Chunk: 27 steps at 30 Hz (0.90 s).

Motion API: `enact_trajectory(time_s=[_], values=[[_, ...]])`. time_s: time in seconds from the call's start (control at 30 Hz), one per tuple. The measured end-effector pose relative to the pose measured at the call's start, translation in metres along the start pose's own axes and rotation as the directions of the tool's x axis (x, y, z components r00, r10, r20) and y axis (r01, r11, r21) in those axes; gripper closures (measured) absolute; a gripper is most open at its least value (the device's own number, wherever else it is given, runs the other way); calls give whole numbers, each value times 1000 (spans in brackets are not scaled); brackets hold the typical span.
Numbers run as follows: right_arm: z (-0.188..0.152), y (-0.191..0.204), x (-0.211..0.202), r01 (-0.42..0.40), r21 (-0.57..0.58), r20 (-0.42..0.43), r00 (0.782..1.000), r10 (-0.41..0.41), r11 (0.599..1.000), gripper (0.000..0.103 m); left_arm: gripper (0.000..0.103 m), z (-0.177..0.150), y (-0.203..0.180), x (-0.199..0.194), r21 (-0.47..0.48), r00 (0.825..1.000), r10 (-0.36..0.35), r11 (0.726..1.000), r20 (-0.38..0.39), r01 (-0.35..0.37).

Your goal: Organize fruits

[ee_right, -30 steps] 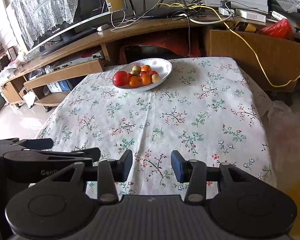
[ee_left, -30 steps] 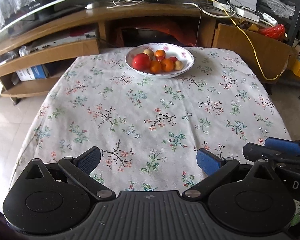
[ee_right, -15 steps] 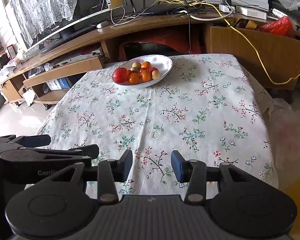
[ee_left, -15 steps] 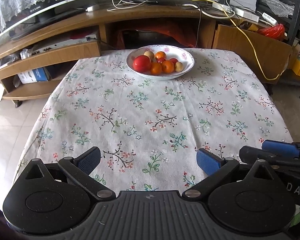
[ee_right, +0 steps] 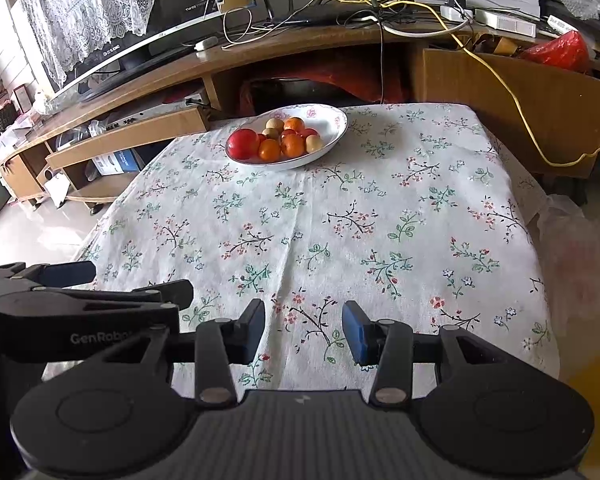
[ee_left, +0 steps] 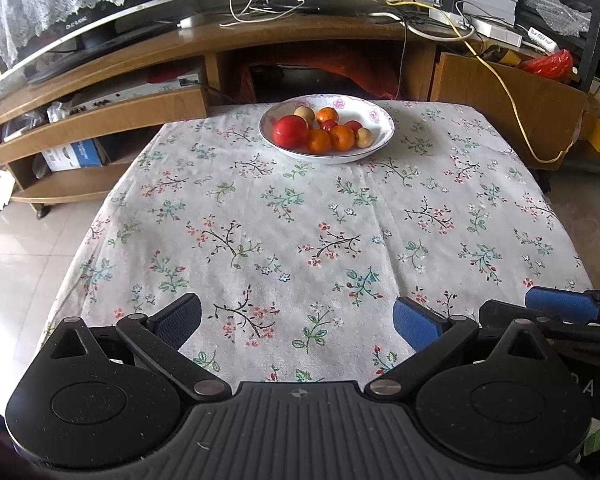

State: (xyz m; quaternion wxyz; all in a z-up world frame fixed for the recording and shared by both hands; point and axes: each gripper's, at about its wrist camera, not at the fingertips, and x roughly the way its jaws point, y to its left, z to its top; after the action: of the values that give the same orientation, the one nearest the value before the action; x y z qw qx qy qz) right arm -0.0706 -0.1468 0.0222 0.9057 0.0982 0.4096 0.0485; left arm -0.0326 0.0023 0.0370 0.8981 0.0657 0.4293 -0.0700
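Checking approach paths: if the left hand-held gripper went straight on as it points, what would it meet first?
Probably the bare tablecloth; the left hand-held gripper is open and empty. Farther along that line sits the bowl of fruit, but depth is unclear.

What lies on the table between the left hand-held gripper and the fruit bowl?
Only bare floral tablecloth lies between the left hand-held gripper and the fruit bowl; the left wrist view shows it.

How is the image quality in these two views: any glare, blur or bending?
Left wrist view: sharp and evenly lit, glare on the floor tiles, the TV stand bowed by the fisheye. Right wrist view: the bowl of fruit is clear, while the right edge beyond the table is washed out and hazy.
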Motion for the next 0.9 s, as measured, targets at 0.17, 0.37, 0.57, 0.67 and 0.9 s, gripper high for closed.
enact_trajectory(time_s=[0.17, 0.37, 0.57, 0.67, 0.9], values=[[-1, 1, 1, 2, -2, -4, 1000, -2, 1000, 67, 0, 0, 0, 1, 2, 1000, 4, 1000, -3, -4], [-2, 2, 2, 6, -9, -6, 1000, -6, 1000, 67, 0, -1, 1, 0, -2, 1000, 7, 1000, -5, -7], [-1, 1, 4, 17, -8, -10, 1000, -17, 1000, 67, 0, -1, 1, 0, -4, 1000, 5, 1000, -6, -5], [-1, 0, 5, 22, -6, -10, 1000, -22, 1000, 67, 0, -1, 1, 0, -3, 1000, 5, 1000, -8, -5], [0, -1, 4, 31, 0, -2, 1000, -31, 1000, 67, 0, -2, 0, 0, -6, 1000, 0, 1000, -14, 0]])
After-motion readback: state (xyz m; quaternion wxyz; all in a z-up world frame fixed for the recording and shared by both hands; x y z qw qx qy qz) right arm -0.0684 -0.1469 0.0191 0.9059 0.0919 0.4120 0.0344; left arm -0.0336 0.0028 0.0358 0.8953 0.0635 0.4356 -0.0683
